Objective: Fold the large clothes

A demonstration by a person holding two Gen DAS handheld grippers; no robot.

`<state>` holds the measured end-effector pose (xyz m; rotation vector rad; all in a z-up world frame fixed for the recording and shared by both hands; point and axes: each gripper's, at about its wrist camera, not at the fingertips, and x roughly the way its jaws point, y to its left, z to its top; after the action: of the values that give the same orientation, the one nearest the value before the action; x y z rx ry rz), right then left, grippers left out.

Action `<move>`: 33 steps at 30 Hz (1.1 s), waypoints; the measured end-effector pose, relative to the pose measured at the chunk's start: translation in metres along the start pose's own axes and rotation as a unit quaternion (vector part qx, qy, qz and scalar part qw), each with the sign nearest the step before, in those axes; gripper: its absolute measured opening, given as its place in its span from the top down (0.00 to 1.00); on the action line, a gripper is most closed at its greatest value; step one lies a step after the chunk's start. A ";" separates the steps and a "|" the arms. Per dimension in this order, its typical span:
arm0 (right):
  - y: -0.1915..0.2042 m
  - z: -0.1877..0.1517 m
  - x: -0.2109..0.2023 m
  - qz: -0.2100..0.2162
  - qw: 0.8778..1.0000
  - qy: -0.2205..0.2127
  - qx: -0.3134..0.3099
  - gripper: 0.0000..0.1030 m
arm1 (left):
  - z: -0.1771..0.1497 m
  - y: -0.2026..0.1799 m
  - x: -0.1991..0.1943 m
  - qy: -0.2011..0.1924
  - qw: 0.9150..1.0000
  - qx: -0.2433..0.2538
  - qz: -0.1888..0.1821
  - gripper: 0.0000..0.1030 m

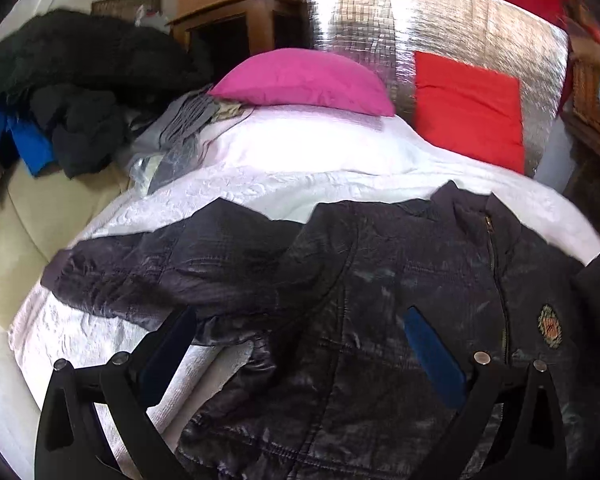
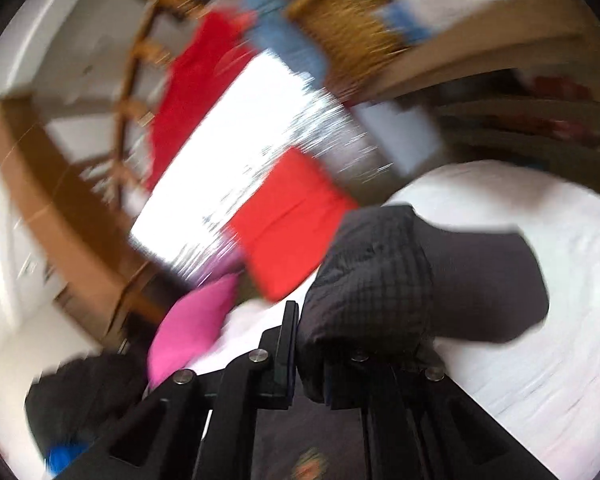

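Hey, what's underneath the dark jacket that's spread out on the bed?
The dark quilted jacket lies on a white textured bedspread, which shows around its outstretched sleeve and collar. Whatever sits directly beneath the jacket's body is covered, so it cannot be seen.

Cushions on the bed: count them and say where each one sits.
2. The pink cushion lies at the head of the white bedspread, left of the red cushion, which leans against the silver foil panel. Others may be hidden under the clothes pile.

Home bedroom, white bed [image 1: 308, 184], pink pillow [image 1: 304, 82], clothes heap [image 1: 80, 92], wicker basket [image 2: 348, 20]
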<state>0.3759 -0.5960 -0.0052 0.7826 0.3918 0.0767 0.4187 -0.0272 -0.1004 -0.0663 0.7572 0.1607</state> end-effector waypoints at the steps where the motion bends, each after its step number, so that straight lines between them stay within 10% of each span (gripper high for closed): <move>1: 0.018 -0.014 0.004 0.012 1.000 0.015 -0.011 0.90 | 0.001 0.006 0.000 0.002 1.000 -0.010 -0.005 0.00; 8: 0.083 -0.115 0.045 0.062 0.987 0.141 -0.054 0.88 | 0.009 0.043 0.012 0.034 0.997 -0.061 -0.016 0.00; 15: 0.087 -0.186 0.095 0.050 0.945 0.321 -0.044 0.72 | 0.007 0.057 0.011 0.048 0.993 -0.092 -0.048 0.00; 17: 0.090 -0.185 0.079 0.056 0.945 0.319 -0.049 0.36 | 0.005 0.054 0.011 0.053 0.993 -0.090 -0.062 0.00; 19: 0.085 -0.170 0.061 0.080 0.953 0.290 -0.030 0.21 | 0.003 0.046 0.009 0.054 0.992 -0.082 -0.079 0.00; 25: 0.019 -0.098 0.015 -0.026 0.988 0.153 -0.013 0.21 | -0.005 -0.006 -0.018 0.024 0.982 -0.021 -0.187 0.00; 29: -0.041 -0.070 0.023 -0.139 0.984 0.108 0.000 0.22 | -0.011 -0.055 -0.031 0.005 0.971 0.031 -0.236 0.00; 33: -0.078 -0.067 0.052 -0.144 0.981 0.128 0.036 0.22 | -0.015 -0.098 -0.028 0.002 0.967 0.071 -0.245 0.00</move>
<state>0.3926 -0.5957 -0.1194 0.7831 0.7528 -0.1097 0.4051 -0.1285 -0.0916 -0.1148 0.7347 -0.3645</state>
